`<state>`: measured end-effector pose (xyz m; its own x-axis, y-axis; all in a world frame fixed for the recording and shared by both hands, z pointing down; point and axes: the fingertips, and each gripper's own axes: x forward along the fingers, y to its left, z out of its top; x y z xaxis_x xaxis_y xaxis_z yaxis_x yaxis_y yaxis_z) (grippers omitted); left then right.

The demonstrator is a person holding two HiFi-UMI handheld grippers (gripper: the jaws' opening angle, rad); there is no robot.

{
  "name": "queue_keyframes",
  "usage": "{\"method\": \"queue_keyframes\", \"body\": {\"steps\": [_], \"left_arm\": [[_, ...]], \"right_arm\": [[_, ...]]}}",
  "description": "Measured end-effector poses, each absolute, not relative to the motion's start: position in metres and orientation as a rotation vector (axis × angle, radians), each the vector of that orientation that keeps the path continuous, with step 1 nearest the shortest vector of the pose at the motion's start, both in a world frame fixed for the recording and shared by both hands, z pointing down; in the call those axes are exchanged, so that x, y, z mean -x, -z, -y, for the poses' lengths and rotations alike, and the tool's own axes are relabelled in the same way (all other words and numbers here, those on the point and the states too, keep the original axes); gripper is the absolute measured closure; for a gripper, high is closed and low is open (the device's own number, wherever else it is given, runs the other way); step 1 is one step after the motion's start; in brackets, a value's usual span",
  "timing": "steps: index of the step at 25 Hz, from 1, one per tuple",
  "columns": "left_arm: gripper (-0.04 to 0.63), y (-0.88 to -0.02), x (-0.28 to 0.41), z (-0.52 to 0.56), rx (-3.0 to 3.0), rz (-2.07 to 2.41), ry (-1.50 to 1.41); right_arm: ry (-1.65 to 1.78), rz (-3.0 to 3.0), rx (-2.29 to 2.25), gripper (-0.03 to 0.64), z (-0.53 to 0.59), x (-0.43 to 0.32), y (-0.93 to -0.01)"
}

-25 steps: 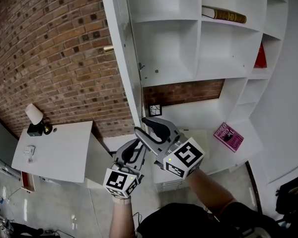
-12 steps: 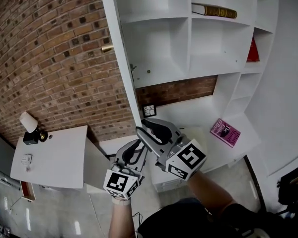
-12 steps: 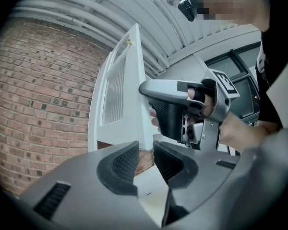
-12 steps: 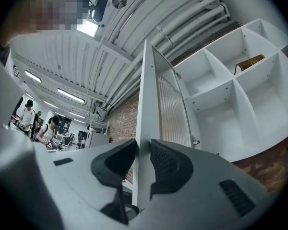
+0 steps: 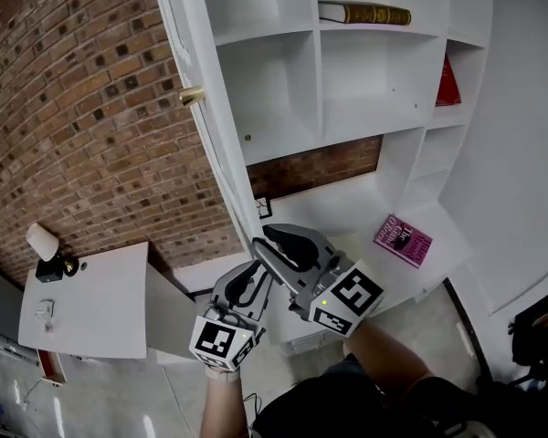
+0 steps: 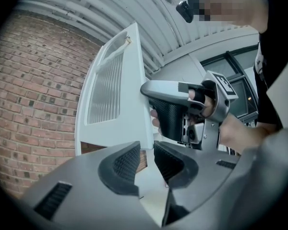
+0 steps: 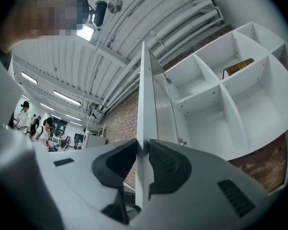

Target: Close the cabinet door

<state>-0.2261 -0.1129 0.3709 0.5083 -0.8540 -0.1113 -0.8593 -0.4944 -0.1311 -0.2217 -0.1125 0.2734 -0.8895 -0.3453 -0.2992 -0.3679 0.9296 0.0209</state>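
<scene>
The right hand-held gripper [image 7: 143, 152] tilted slightly upward, its jaws closing on the edge of the cabinet door [image 7: 145, 104] between them. Just to its left, the left hand-held gripper [image 6: 147, 150] stood slightly open and empty.

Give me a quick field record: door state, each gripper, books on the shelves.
door: cabinet door open, swung out from the shelves, seen edge-on
right gripper: fingers closing on the door's edge, apparently touching both faces
left gripper: fingers slightly apart, nothing between them, not on the door
books: brown book, red book, pink book
task: door not yet closed
</scene>
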Motion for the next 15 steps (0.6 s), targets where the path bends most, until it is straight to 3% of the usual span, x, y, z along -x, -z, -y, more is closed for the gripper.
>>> {"method": "queue_keyframes", "body": {"steps": [15], "left_arm": [[0.515,-0.37,0.163,0.167,2.641,-1.37,-0.013]], "right_arm": [[-0.109,-2.786,0.574,0.538,0.171,0.159,-0.273]]}}
